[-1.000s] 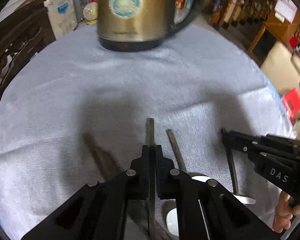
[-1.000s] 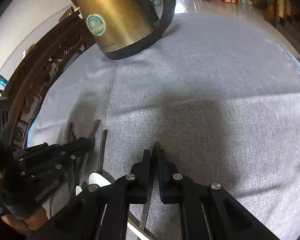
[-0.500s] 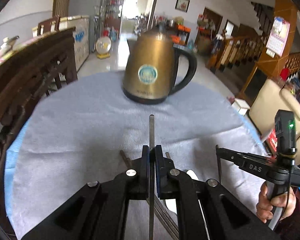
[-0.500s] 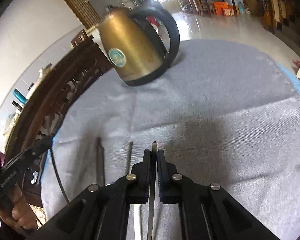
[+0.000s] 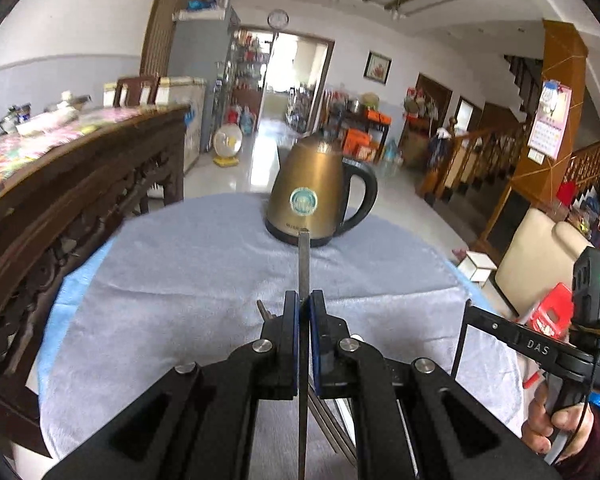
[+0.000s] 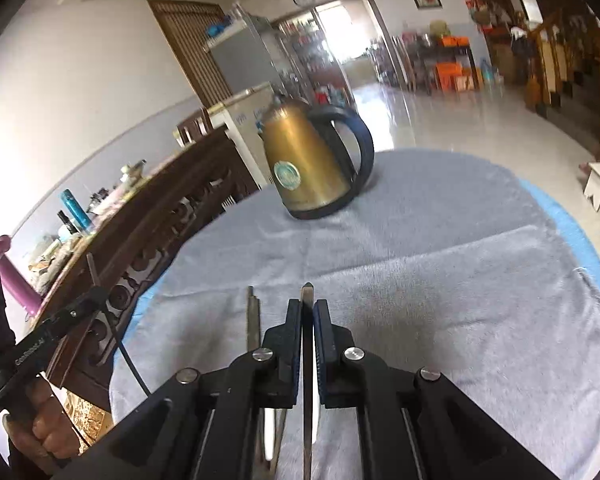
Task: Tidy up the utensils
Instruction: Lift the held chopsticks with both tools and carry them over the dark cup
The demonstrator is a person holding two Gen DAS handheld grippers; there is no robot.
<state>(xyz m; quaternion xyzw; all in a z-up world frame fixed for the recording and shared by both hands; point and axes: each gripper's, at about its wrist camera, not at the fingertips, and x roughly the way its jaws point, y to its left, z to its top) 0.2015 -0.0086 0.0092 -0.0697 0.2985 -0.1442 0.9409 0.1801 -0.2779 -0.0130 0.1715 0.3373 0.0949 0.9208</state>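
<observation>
Both hand-held grippers have lifted off the bench (image 5: 180, 264): left hand-held gripper (image 5: 304, 312) clamps a utensil handle (image 5: 304, 264), right hand-held gripper (image 6: 307, 316) another handle (image 6: 307, 300), each pointing forward toward the kettle (image 5: 316, 196).

Both wrist views raised above table, facing forward, sharing kettle (image 5: 320, 196) and grey cloth (image 6: 440, 260)
</observation>
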